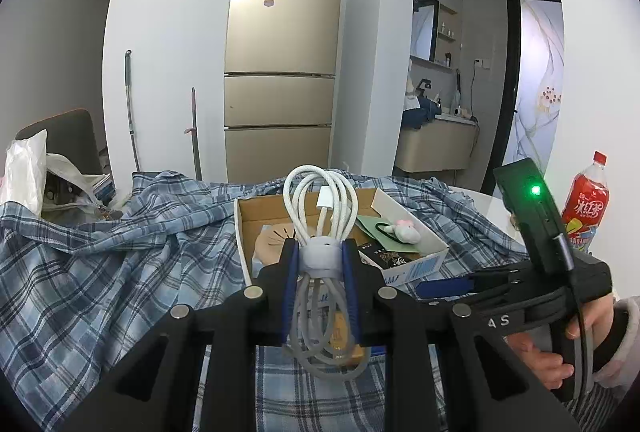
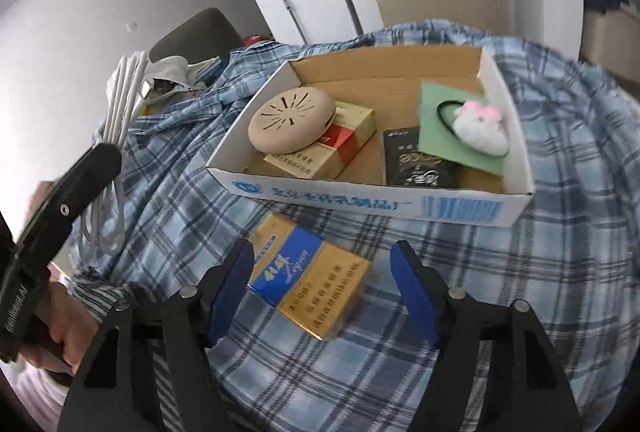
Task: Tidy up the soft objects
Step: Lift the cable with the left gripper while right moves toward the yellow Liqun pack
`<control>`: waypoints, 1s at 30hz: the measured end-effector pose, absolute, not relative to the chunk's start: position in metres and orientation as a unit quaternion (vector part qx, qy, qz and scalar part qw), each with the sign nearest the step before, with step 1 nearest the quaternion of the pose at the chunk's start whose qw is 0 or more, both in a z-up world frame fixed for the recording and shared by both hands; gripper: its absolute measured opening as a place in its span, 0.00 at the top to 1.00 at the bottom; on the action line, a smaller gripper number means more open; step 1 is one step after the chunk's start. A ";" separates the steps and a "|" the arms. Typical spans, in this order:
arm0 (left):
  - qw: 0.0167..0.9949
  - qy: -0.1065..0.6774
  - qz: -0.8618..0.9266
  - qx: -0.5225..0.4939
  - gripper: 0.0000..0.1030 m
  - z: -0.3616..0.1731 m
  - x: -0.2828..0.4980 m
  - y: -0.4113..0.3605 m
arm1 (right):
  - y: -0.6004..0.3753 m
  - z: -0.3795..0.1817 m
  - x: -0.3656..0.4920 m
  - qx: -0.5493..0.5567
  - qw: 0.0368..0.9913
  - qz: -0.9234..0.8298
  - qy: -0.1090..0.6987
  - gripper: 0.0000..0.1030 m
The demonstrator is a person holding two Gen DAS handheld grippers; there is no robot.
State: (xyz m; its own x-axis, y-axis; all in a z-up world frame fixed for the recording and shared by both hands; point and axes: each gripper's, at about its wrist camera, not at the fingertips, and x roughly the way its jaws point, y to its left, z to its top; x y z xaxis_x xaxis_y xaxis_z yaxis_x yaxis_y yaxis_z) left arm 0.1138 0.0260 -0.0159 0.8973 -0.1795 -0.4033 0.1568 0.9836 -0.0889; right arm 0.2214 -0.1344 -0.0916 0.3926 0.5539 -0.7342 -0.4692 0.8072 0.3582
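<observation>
My left gripper (image 1: 319, 256) is shut on a coiled white cable (image 1: 320, 200), pinching its strap and holding it upright above the plaid cloth (image 1: 100, 264); the cable also shows in the right wrist view (image 2: 120, 104). A cardboard box (image 2: 372, 198) holds a beige round case (image 2: 290, 126), a gold-red pack (image 2: 340, 148), a black pack (image 2: 420, 160) and a white plush hair tie (image 2: 480, 126) on a green card (image 2: 440, 136). My right gripper (image 2: 324, 272) is open, its fingers on either side of a blue-gold pack (image 2: 316, 280) lying on the cloth.
The plaid cloth (image 2: 560, 272) covers the table. A red drink bottle (image 1: 586, 204) stands at the right. A bag and white plastic (image 1: 24, 172) sit at the left by a grey chair (image 1: 68, 136). A fridge (image 1: 280, 72) stands behind.
</observation>
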 end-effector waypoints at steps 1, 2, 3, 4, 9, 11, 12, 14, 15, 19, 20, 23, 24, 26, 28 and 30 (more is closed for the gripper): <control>0.974 0.209 -0.087 -0.027 0.78 -0.016 0.113 0.026 | -0.135 -0.093 0.222 0.047 0.835 0.303 0.457 0.32; 0.974 0.209 -0.087 -0.027 0.78 -0.016 0.113 0.025 | -0.134 -0.094 0.223 0.047 0.835 0.300 0.458 0.32; 0.974 0.208 -0.087 -0.026 0.78 -0.016 0.113 0.025 | -0.134 -0.095 0.225 0.049 0.833 0.300 0.463 0.32; 0.974 0.208 -0.087 -0.025 0.78 -0.016 0.112 0.025 | -0.133 -0.097 0.226 0.052 0.829 0.303 0.467 0.32; 0.974 0.206 -0.089 -0.020 0.78 -0.015 0.111 0.022 | -0.132 -0.105 0.228 0.063 0.802 0.333 0.492 0.32; 0.974 0.206 -0.088 -0.021 0.78 -0.015 0.111 0.022 | -0.130 -0.108 0.226 0.065 0.781 0.360 0.506 0.32; 0.974 0.206 -0.088 -0.021 0.78 -0.015 0.111 0.022 | -0.127 -0.109 0.223 0.060 0.769 0.377 0.513 0.32; 0.974 0.206 -0.087 -0.023 0.78 -0.014 0.111 0.022 | -0.122 -0.106 0.212 0.036 0.760 0.396 0.514 0.32; 0.975 0.205 -0.086 -0.024 0.78 -0.014 0.110 0.022 | -0.118 -0.105 0.207 0.020 0.759 0.403 0.510 0.32; 0.975 0.202 -0.086 -0.024 0.78 -0.013 0.109 0.023 | -0.104 -0.095 0.189 -0.052 0.798 0.381 0.464 0.31; 0.975 0.202 -0.086 -0.024 0.78 -0.013 0.109 0.023 | -0.100 -0.095 0.186 -0.068 0.805 0.374 0.456 0.31; 0.975 0.201 -0.087 -0.023 0.78 -0.013 0.108 0.023 | -0.088 -0.100 0.181 -0.097 0.800 0.379 0.455 0.27; 0.976 0.200 -0.087 -0.023 0.78 -0.013 0.108 0.023 | -0.085 -0.102 0.179 -0.109 0.804 0.371 0.452 0.25; 0.976 0.199 -0.088 -0.023 0.78 -0.012 0.107 0.023 | -0.079 -0.105 0.178 -0.132 0.812 0.350 0.447 0.25; 0.976 0.198 -0.088 -0.021 0.78 -0.011 0.107 0.022 | -0.075 -0.109 0.180 -0.144 0.817 0.336 0.446 0.25; 0.976 0.199 -0.089 -0.020 0.78 -0.012 0.107 0.022 | -0.074 -0.110 0.181 -0.143 0.817 0.335 0.446 0.25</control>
